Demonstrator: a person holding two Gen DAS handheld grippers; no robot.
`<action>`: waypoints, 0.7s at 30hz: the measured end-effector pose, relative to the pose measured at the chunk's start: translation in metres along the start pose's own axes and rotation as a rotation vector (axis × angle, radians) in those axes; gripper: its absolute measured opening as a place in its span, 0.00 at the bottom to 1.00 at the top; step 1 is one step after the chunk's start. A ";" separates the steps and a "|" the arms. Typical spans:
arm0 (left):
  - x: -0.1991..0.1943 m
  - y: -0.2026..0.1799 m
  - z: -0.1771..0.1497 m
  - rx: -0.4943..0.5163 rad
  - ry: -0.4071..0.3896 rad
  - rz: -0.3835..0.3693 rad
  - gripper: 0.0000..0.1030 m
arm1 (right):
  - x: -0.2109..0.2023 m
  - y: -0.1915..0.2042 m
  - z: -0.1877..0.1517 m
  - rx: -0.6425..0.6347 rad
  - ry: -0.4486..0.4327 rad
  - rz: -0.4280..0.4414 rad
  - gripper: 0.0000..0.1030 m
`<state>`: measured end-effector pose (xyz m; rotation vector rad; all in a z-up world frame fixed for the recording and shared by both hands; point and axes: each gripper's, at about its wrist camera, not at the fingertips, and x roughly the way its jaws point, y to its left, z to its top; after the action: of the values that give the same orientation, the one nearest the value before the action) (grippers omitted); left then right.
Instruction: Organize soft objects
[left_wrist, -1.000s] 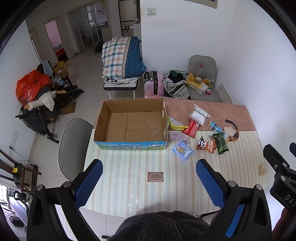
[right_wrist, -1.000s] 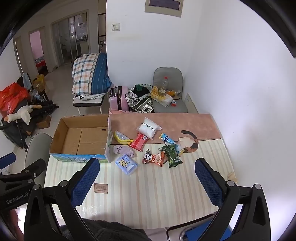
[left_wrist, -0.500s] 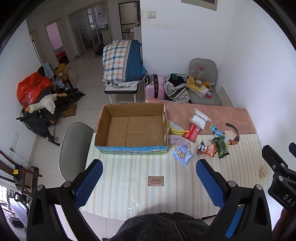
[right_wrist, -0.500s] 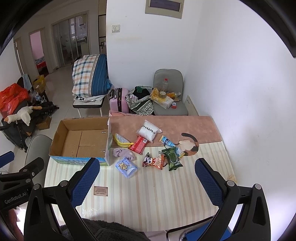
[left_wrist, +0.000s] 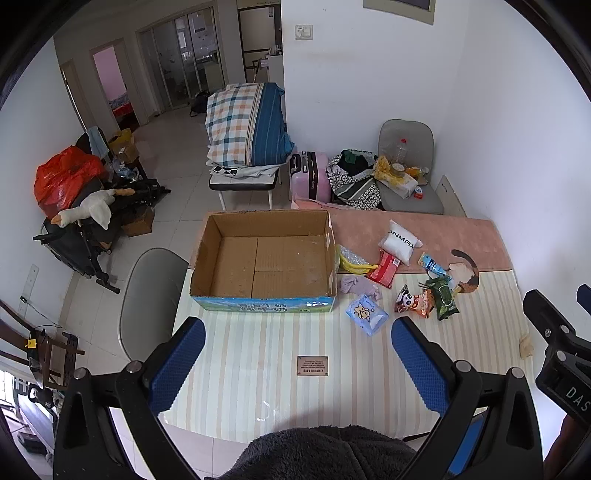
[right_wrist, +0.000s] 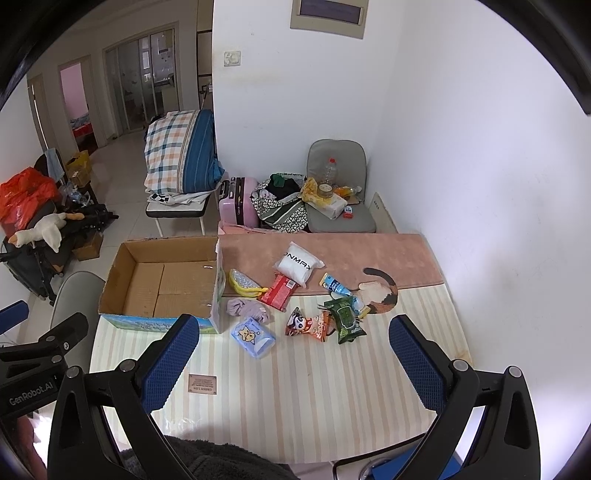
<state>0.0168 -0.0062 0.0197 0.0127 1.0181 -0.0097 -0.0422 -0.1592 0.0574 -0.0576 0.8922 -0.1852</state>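
Observation:
An empty cardboard box (left_wrist: 264, 258) (right_wrist: 162, 280) stands on the striped table. To its right lie several soft packets: a white pouch (left_wrist: 399, 242) (right_wrist: 299, 264), a red packet (left_wrist: 384, 268) (right_wrist: 280, 291), a yellow-trimmed pouch (left_wrist: 351, 258) (right_wrist: 243, 284), a lilac cloth (left_wrist: 358, 286) (right_wrist: 245, 310), a blue tissue pack (left_wrist: 365, 314) (right_wrist: 253, 338), a panda snack bag (left_wrist: 412, 301) (right_wrist: 306, 325) and a green pack (left_wrist: 441, 297) (right_wrist: 345, 319). My left gripper (left_wrist: 297, 365) and right gripper (right_wrist: 291, 362) hover open and empty high above the table's near edge.
A small brown label (left_wrist: 313, 365) lies on the table. A pink mat (left_wrist: 424, 232) covers the far part. A grey chair (left_wrist: 147, 295) stands at the left. Beyond are a suitcase (left_wrist: 310, 175), a bedding bundle (left_wrist: 247, 125) and a cluttered chair (left_wrist: 406, 173).
Both grippers have drawn back and up a little, so the table and box look slightly smaller and farther. Nothing on the table has moved.

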 end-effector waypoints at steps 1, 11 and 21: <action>0.000 0.001 0.001 -0.001 -0.003 0.000 1.00 | 0.000 0.001 0.000 -0.003 -0.001 -0.003 1.00; 0.000 0.003 0.006 -0.002 -0.011 0.002 1.00 | -0.001 0.002 0.003 -0.003 -0.004 -0.002 1.00; -0.001 0.004 0.007 -0.001 -0.016 0.004 1.00 | 0.000 0.005 0.006 -0.003 -0.011 0.004 1.00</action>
<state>0.0221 -0.0021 0.0240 0.0143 1.0019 -0.0055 -0.0369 -0.1548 0.0603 -0.0596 0.8817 -0.1791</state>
